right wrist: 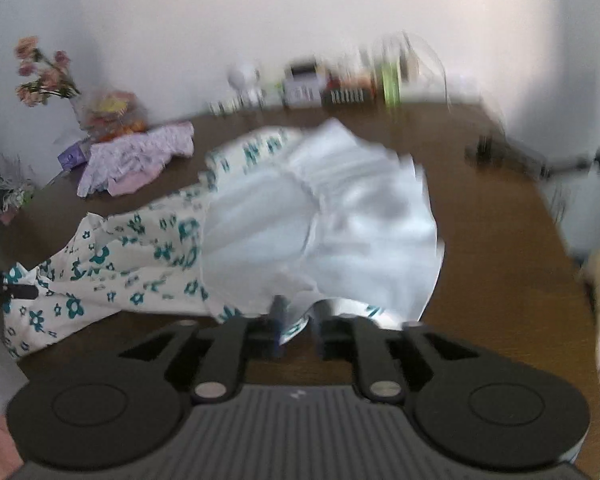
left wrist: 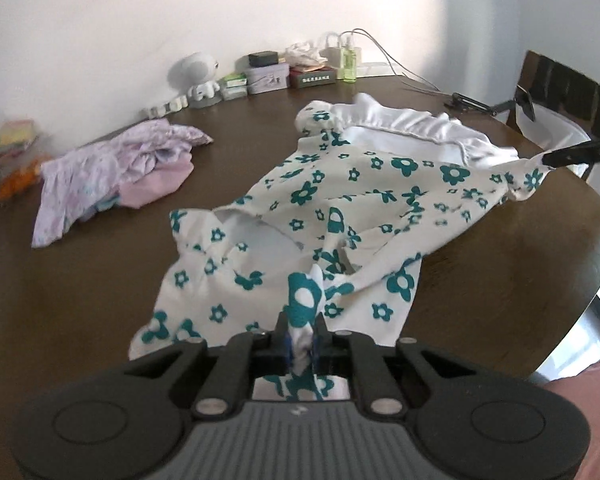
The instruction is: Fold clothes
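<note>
Across the middle of the dark wooden table (left wrist: 80, 280), a white garment with teal flowers (left wrist: 380, 200) is lying stretched between the two tools, its white lining turned out at the far end. Nearest the left wrist camera, the left gripper (left wrist: 301, 340) is pinching a bunched corner of the printed cloth between its pressed-together fingers, with a tuft of fabric poking out behind them. At the far right of that view, the right gripper (left wrist: 548, 158) is biting the opposite corner, and the cloth is rising into a small peak there, which suggests the hem is being pulled taut. From the right wrist view, which is blurring heavily as if mid-swing, the right gripper (right wrist: 298, 322) is closing on the garment's edge, though the gap between its fingers is looking wider than the cloth itself. Holding two corners at once is probably serving to spread the piece flat, or to carry one edge over for a fold; the pictures are fitting either. To the far left, a lilac heap of clothes (left wrist: 112, 172) is sitting apart, loosely piled, not touching the flowered piece.
</note>
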Available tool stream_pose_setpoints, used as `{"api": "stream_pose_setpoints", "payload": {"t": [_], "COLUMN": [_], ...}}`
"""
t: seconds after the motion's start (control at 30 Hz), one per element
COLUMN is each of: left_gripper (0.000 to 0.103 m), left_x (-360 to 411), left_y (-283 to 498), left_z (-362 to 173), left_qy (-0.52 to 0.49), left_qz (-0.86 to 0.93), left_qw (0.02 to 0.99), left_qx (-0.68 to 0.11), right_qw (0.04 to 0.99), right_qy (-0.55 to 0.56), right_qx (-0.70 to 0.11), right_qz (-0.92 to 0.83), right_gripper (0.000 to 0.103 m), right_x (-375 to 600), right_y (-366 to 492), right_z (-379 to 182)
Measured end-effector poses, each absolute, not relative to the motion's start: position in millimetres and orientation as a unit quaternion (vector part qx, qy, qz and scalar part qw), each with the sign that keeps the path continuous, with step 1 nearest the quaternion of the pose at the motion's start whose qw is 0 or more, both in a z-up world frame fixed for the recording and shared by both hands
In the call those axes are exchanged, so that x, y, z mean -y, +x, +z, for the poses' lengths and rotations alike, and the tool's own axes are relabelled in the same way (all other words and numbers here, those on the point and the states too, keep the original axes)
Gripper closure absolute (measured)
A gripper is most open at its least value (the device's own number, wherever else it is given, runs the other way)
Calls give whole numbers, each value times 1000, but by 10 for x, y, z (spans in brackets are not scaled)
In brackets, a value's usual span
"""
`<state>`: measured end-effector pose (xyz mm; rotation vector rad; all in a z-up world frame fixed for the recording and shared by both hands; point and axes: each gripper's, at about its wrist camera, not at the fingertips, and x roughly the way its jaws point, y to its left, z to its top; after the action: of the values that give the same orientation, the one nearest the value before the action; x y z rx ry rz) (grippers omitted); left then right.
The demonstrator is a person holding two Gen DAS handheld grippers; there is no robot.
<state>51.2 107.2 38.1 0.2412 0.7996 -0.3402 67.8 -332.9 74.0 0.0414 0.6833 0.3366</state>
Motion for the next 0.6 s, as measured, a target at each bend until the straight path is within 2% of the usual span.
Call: {"api": "stream_pose_setpoints", "payload": {"t": [0.03, 0.13, 0.23, 0.3, 0.33, 0.37, 0.53, 0.6], "left_gripper": [91, 91, 91, 92, 93, 94, 96, 96], "left_x": [-1052, -1012, -979, -989, -994, -1003, -1064, -1094], "left_y": [511, 536, 578, 617, 637, 647, 699, 748], "left_z": [379, 372, 349, 322, 309, 298, 329, 339], "left_qy": [114, 109, 109, 107, 105, 105, 86, 76], "left_qz": [-165, -165, -160, -155, -152, -149, -124, -110], "left_qw": [901, 902, 902, 902, 903, 903, 912, 914], "left_qx": [-386, -384, -386, -388, -389, -389, -383, -382], "right_qw": [931, 920, 906, 899, 895, 890, 891, 899], "right_qy": [-10, -122, -220, -234, -228, -216, -146, -115], "right_qx": [-319, -314, -307, -316, -327, -340, -353, -351], "right_qz": [176, 203, 189, 191, 201, 214, 244, 235], "right_gripper": [43, 34, 34, 45, 81, 97, 95, 73], "right_x": [3271, 2982, 2745, 2695, 2694, 2710, 2792, 2886], "right_y": [610, 516, 634, 788, 889, 977, 1547, 1700], "right_z": [750, 631, 427, 337, 313, 301, 487, 549]}}
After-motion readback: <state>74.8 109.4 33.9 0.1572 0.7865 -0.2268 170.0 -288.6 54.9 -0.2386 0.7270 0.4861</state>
